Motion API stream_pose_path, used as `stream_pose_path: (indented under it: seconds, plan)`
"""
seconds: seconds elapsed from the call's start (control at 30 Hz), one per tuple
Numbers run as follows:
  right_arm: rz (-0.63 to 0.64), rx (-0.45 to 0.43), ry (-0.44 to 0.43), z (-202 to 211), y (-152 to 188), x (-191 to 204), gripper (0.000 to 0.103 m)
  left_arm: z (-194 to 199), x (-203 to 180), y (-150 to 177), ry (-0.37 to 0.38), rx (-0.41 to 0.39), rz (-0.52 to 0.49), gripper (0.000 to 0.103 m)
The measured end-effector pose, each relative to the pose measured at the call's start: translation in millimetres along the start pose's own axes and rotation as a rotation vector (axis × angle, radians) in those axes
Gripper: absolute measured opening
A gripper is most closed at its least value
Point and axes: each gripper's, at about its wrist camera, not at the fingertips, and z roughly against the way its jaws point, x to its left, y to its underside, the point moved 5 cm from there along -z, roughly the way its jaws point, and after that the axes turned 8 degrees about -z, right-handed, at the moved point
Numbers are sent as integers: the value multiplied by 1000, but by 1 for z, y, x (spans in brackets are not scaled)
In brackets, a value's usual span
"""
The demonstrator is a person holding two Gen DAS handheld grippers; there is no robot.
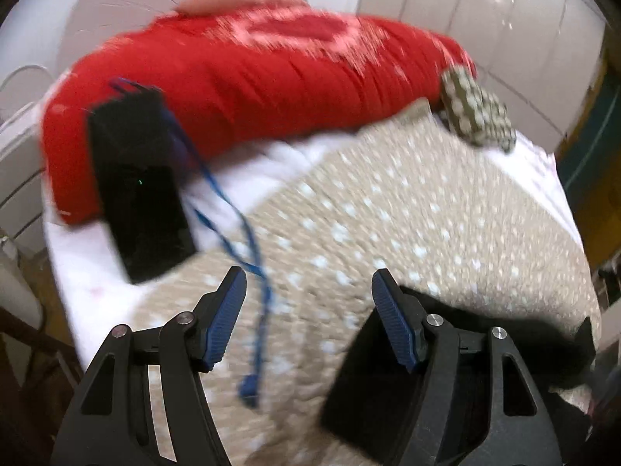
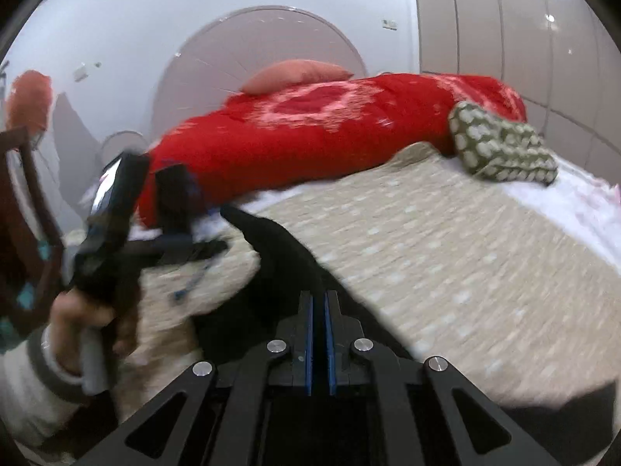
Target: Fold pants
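Item: black fabric pants (image 2: 279, 256), bunched on beige dotted bedspread (image 2: 446, 256); folding barely begun. Right gripper (image 2: 319, 334) pinching pants; left gripper (image 1: 308, 310) spread, empty.

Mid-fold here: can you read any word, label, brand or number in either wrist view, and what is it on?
No readable text in either view.
Black device: only a small green light, no legible marking.
Red blanket: a pale woven pattern, no letters.
Black pants: no tag or label visible.
Both frames are motion-blurred.
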Motion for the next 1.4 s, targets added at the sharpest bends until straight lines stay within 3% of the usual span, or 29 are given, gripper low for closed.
stream_pose_path:
  seconds: [0.13, 0.23, 0.33, 0.37, 0.4, 0.47, 0.57, 0.6, 0.67, 0.73, 0.83, 1.0, 1.07, 1.13, 1.17, 1.3, 1.4]
  plan:
    - [-52, 132, -33, -44, 59, 44, 5, 26, 7, -1, -37, -42, -3, 68]
    - [-61, 190, 13, -76, 91, 47, 9, 30, -8, 8, 17, -30, -27, 68]
    - [-168, 156, -103, -38, 83, 27, 23, 28, -33, 24, 62, -4, -90, 68]
    - [-222, 124, -102, -16, 79, 10, 33, 27, -41, 29, 86, 6, -108, 68]
    - [-244, 101, -86, -2, 77, -1, 36, 27, -49, 34, 110, 13, -123, 68]
    - [-270, 31, 25, 34, 73, -42, 40, 28, -71, 46, 175, 28, -156, 68]
    - [-347, -16, 299, 65, 68, -123, 43, 27, -108, 59, 277, 53, -218, 69]
    - [-376, -19, 327, 68, 66, -140, 44, 27, -117, 63, 295, 63, -231, 69]
    - [-463, 8, 420, 70, 67, -189, 45, 25, -144, 71, 340, 89, -276, 69]
    - [-591, 98, 546, 62, 71, -243, 45, 25, -165, 75, 364, 83, -316, 69]
    - [-745, 84, 530, 56, 72, -290, 45, 21, -190, 84, 395, 106, -359, 69]
    - [-849, 151, 573, 22, 74, -332, 45, 10, -225, 100, 418, 164, -435, 69]
    - [-784, 150, 600, 16, 67, -331, 41, 11, -232, 103, 424, 165, -451, 69]
    - [-734, 160, 624, 12, 64, -331, 20, 11, -238, 107, 437, 178, -460, 69]
    - [-727, 152, 613, 14, 65, -331, 4, 10, -238, 108, 440, 185, -458, 69]
    - [-747, 68, 539, 51, 72, -327, 4, 13, -240, 113, 465, 200, -458, 69]
    - [-722, -49, 488, 112, 83, -300, 4, 22, -237, 119, 505, 198, -485, 69]
